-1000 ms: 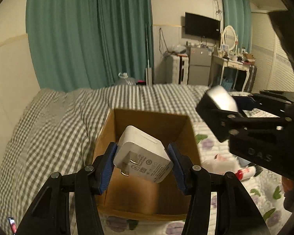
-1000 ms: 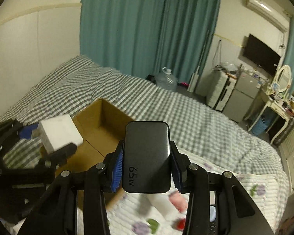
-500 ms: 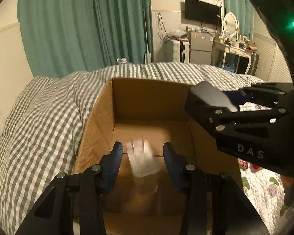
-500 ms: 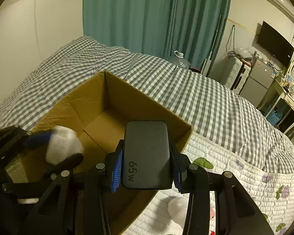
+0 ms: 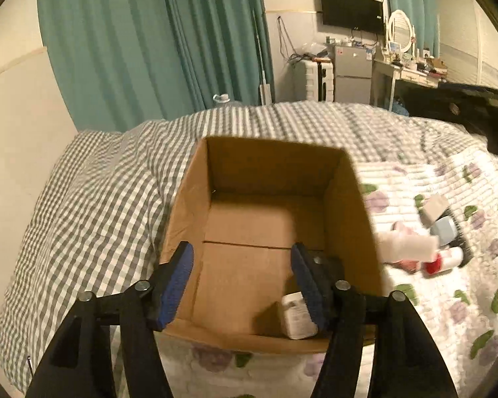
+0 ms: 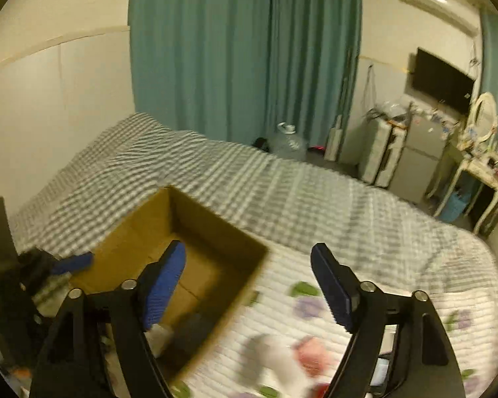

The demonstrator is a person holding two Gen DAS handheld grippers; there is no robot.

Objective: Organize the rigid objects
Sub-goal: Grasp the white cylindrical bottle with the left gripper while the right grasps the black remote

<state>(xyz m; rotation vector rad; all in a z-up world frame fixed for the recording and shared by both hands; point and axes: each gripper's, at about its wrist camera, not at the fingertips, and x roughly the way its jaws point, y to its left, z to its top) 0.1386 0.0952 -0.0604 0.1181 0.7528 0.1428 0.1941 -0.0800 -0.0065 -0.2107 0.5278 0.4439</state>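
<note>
Left wrist view: the left gripper (image 5: 241,280) fills the bottom of the frame, its two blue-padded fingers (image 5: 176,282) spread wide with nothing between them. Just beyond and below them sits an open cardboard box (image 5: 189,205) on a bed. A white charger (image 5: 293,315) lies on the box floor in the near right corner, partly hidden behind the right finger. A dark shape beside it, behind that finger, is too hidden to identify. To the right of the box, on a white floral quilt (image 5: 448,298), lies a loose cluster of small items (image 5: 425,242): white, pink, red and grey pieces, blurred. Left of and behind the box spreads a grey checked blanket (image 5: 83,215). At the far right edge, part of the other gripper shows as a dark blurred mass. Beyond the bed hang teal curtains (image 5: 156,43), with a wall television (image 5: 350,11) and a cluttered desk (image 5: 411,73) to the right.

Right wrist view: the right gripper (image 6: 249,285) also has its fingers (image 6: 164,285) spread wide and empty. It hangs over the box's right edge, the box (image 6: 215,229) lower left and the quilt (image 6: 398,278) lower right. A dark blurred object (image 6: 191,331) lies in the box's near corner beside a white one. Blurred white and pink items (image 6: 292,351) lie on the quilt below the fingers. The left gripper (image 6: 59,265) shows at the left edge.
</note>
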